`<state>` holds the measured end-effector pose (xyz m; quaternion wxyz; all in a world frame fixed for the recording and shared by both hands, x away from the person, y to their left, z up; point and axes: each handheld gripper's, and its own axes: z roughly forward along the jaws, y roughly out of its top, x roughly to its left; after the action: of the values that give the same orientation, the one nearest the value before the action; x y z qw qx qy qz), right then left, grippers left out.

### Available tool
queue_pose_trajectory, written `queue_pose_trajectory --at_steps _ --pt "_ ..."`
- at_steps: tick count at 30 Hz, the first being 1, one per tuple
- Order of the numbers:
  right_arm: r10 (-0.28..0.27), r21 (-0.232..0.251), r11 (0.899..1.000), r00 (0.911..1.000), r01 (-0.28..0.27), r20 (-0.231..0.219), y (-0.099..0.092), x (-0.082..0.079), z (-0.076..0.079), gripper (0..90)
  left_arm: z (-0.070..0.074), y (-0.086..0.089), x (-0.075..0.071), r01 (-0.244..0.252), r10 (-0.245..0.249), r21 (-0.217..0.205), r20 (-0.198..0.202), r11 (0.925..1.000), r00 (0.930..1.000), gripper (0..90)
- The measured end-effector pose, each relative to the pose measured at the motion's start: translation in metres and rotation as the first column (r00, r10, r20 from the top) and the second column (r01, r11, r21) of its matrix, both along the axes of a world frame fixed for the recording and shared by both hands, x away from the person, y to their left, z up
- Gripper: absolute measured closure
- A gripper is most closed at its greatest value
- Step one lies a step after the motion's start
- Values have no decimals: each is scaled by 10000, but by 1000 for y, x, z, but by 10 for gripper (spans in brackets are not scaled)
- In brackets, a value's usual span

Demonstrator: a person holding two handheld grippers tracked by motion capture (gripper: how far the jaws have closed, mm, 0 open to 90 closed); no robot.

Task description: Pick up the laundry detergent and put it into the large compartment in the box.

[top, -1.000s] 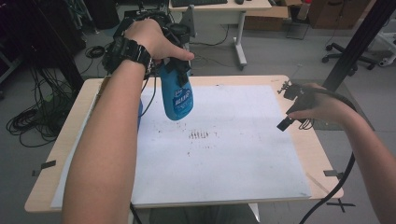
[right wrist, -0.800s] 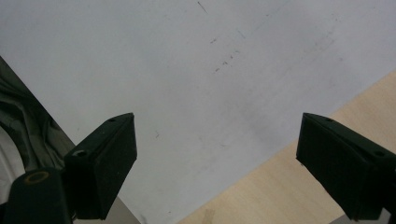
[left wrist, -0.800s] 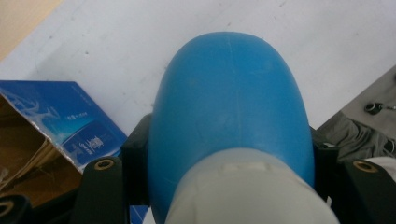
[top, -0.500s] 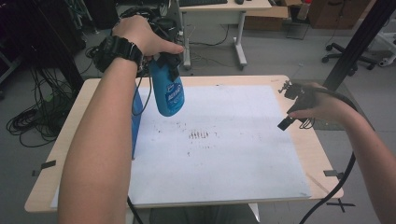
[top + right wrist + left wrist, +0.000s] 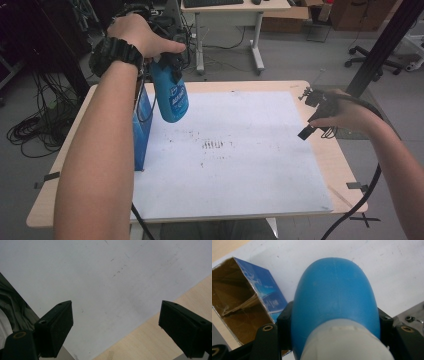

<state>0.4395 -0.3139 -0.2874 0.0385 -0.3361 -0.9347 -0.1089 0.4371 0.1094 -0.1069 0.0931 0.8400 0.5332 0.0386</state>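
A blue plastic bottle (image 5: 171, 97) with a white label hangs in the air over the left part of the white sheet (image 5: 240, 165). My left gripper (image 5: 167, 61) is shut on its upper part, largely covered by the hand. In the left gripper view the bottle (image 5: 334, 297) bulges between the black jaws of that gripper (image 5: 334, 316), pointing down at the sheet beside an open blue cardboard box (image 5: 249, 302). That box (image 5: 141, 127) stands at the sheet's left edge. My right gripper (image 5: 312, 122) hovers at the sheet's right edge, and its own view shows it (image 5: 116, 322) open and empty.
Dark smudges (image 5: 215, 145) mark the middle of the sheet. The wooden table (image 5: 340, 165) shows past the sheet (image 5: 100, 277) as a pale strip (image 5: 162, 340). Cables (image 5: 35, 130) lie on the floor at left, a desk (image 5: 230, 10) stands behind, and a black post (image 5: 380, 50) rises at right.
My left hand has carried the bottle to the left, closer to the blue box. The right hand has stayed where it was.
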Motion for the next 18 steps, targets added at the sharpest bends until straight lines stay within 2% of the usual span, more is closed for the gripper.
queue_pose_trajectory --at_steps 6,15,18 --pt "-34 6 10000 10000 34 -28 -1 0 -1 122 0 8 0 -422 422 -38 11 9991 9991 379" --pt "-45 -17 10000 10000 45 -50 0 0 -1 122 1 22 -1 -793 791 -162 -148 9967 9968 379" --pt "-56 -11 10000 10000 56 -46 0 1 -2 122 1 27 -1 -889 888 -125 -19 9960 9960 380"
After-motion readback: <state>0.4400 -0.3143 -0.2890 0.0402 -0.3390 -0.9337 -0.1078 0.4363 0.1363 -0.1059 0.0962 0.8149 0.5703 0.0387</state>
